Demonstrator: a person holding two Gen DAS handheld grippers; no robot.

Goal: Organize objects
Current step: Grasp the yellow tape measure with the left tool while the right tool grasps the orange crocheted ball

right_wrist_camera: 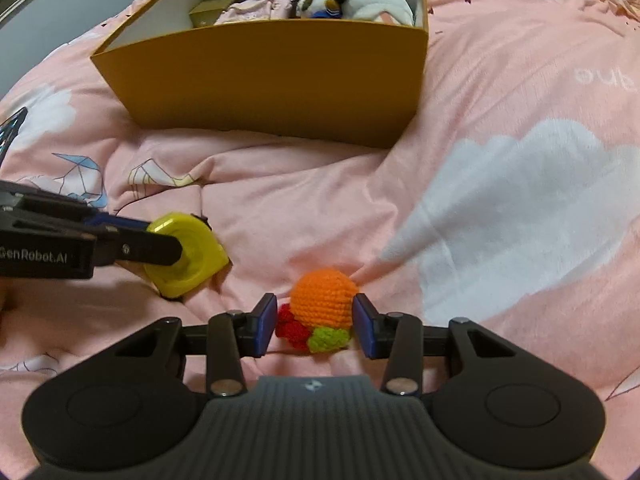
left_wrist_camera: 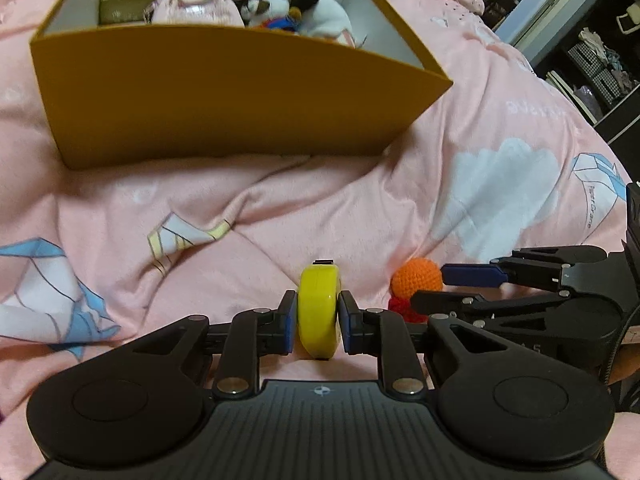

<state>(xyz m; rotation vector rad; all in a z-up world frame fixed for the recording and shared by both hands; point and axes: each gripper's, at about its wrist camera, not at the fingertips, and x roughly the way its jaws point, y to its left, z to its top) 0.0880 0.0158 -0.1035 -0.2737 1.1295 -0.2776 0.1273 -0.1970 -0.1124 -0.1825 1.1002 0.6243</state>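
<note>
1. Tape measure (left_wrist_camera: 319, 312), one, yellow, stood on edge on the pink bedspread (left_wrist_camera: 280, 216), clamped between the left gripper (left_wrist_camera: 318, 322) pads.
2. One crochet toy (right_wrist_camera: 323, 312) sat between the right gripper (right_wrist_camera: 316, 326) pads, the right pad touching; grip unclear.
3. One open box (right_wrist_camera: 280, 80) lay at 12 o'clock, with bare bedspread between.

My left gripper (right_wrist_camera: 172, 250) is hiding part of the yellow tape measure (right_wrist_camera: 196, 256) in the right wrist view; the box wall (left_wrist_camera: 224, 92) is covering the lower parts of the plush toys (left_wrist_camera: 320, 12) and the pink pouch (left_wrist_camera: 192, 10); the shelves (left_wrist_camera: 592, 64) at the frame's right edge are getting cut off and blurring, contents too small to tell.
</note>
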